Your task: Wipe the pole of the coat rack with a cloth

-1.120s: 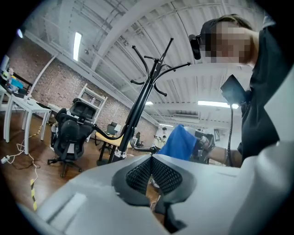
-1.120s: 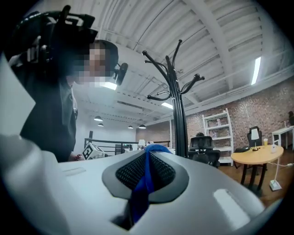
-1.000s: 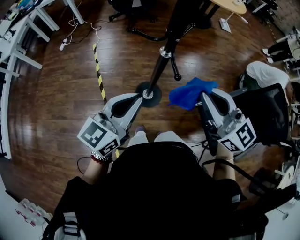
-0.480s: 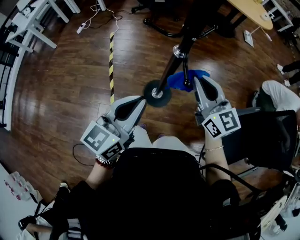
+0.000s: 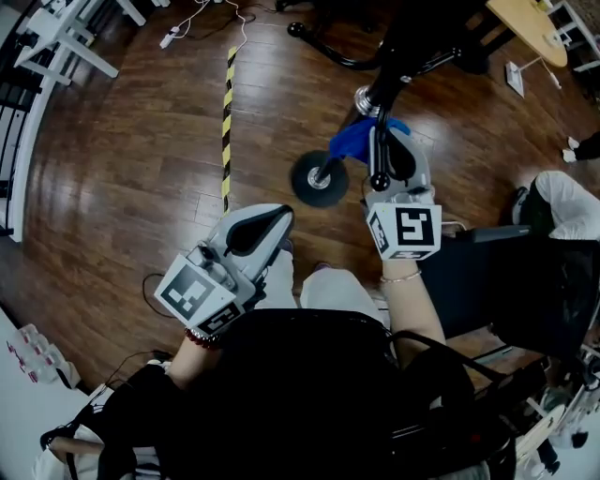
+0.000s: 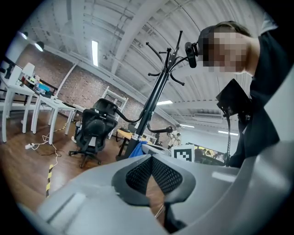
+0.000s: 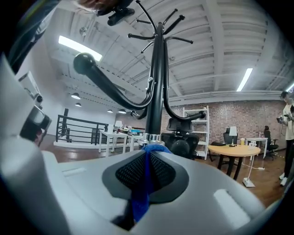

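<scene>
The black coat rack pole (image 5: 349, 127) rises from a round base (image 5: 319, 178) on the wooden floor; it also shows in the left gripper view (image 6: 154, 98) and close up in the right gripper view (image 7: 157, 82). My right gripper (image 5: 379, 134) is shut on a blue cloth (image 5: 354, 139), which lies against the pole just above the base. The cloth (image 7: 146, 179) runs as a strip between the right gripper's (image 7: 148, 153) pads. My left gripper (image 5: 279, 216) is shut with nothing in it, low and left of the base, apart from the pole. The left gripper (image 6: 150, 158) looks toward the rack and the cloth (image 6: 136, 149).
Yellow-black tape (image 5: 226, 122) runs along the floor left of the rack. A black office chair (image 5: 506, 281) stands close on my right, with a seated person (image 5: 572, 202) beyond it. White desks (image 5: 56, 47) are at far left, a wooden table (image 5: 530, 19) at top right.
My right gripper has carried the blue cloth left and forward from beside the rack onto the pole. The left gripper has stayed low by my body.
</scene>
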Demonstrator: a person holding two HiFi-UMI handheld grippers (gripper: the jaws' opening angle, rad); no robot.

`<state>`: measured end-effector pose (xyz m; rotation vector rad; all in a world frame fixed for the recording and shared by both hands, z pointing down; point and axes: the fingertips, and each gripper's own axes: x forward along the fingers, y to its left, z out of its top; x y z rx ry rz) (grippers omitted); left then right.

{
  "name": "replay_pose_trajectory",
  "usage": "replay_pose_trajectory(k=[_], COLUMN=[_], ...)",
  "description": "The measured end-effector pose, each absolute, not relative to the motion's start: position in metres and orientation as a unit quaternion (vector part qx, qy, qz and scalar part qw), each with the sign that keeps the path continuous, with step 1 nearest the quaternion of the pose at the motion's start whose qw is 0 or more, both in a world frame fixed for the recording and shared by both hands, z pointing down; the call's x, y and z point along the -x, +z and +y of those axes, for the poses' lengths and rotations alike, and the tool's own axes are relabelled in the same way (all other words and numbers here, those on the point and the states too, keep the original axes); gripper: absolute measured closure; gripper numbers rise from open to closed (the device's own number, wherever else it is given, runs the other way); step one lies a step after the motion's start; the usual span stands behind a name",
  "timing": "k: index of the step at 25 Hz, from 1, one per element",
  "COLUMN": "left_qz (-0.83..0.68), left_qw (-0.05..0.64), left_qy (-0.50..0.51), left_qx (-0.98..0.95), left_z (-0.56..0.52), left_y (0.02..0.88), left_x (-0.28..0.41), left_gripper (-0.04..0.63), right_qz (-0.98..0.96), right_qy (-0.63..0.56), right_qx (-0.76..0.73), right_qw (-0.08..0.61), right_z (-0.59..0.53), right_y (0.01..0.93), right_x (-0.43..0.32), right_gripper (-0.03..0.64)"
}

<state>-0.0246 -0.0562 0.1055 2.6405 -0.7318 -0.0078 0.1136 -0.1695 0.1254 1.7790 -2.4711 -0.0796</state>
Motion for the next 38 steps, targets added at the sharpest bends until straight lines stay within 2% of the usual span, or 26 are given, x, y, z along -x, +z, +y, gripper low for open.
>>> replay_pose_trajectory(k=[3,8,11,14,18,20,21,26,32,38], left_qz=[-0.263,-0.26,-0.257,-0.253,-0.251,-0.251,-0.252,-0.251,-0.243,-0.224], left_qw=[0.193,0.209,0.214,0.215,0.208,0.189,0.185,0.169,0.117,0.033], left_qy=[-0.006,-0.019,-0.022,-0.019,-0.023,-0.025,-0.028,-0.03,-0.073,-0.12], left_qx=[-0.945,-0.943,-0.942,-0.943,-0.945,-0.949,-0.949,-0.953,-0.96,-0.967], left_z=[-0.061,-0.059,-0.06,-0.062,-0.064,-0.069,-0.071,-0.09,-0.123,-0.153], left_y=[0.102,0.107,0.112,0.12,0.131,0.137,0.146,0.186,0.206,0.233], left_x=[0.027,0.031,0.032,0.029,0.021,0.019,0.02,0.007,-0.017,-0.053], left_gripper=[0.589,0.589,0.589,0.589,0.589,0.589,0.589,0.589,0.589,0.589], right_qz=[-0.8,-0.793,-0.797,-0.797,-0.796,-0.802,-0.805,-0.805,-0.806,-0.798], right_qy=[-0.019,0.019,0.029,0.034,0.024,-0.001,-0.016,-0.07,-0.129,-0.249], right_qx=[-0.598,-0.608,-0.603,-0.603,-0.604,-0.597,-0.592,-0.588,-0.578,-0.549], right_qw=[0.037,0.011,0.0,0.012,0.018,0.014,0.021,0.042,0.012,-0.024], right_z=[-0.17,-0.171,-0.173,-0.176,-0.176,-0.173,-0.172,-0.17,-0.168,-0.163], right_y=[0.126,0.13,0.128,0.133,0.134,0.131,0.132,0.132,0.121,0.127], right_x=[-0.115,-0.113,-0.109,-0.106,-0.12,-0.12,-0.118,-0.113,-0.111,-0.11], right_gripper=[0.591,0.535,0.527,0.448,0.49,0.549,0.556,0.563,0.563,0.563])
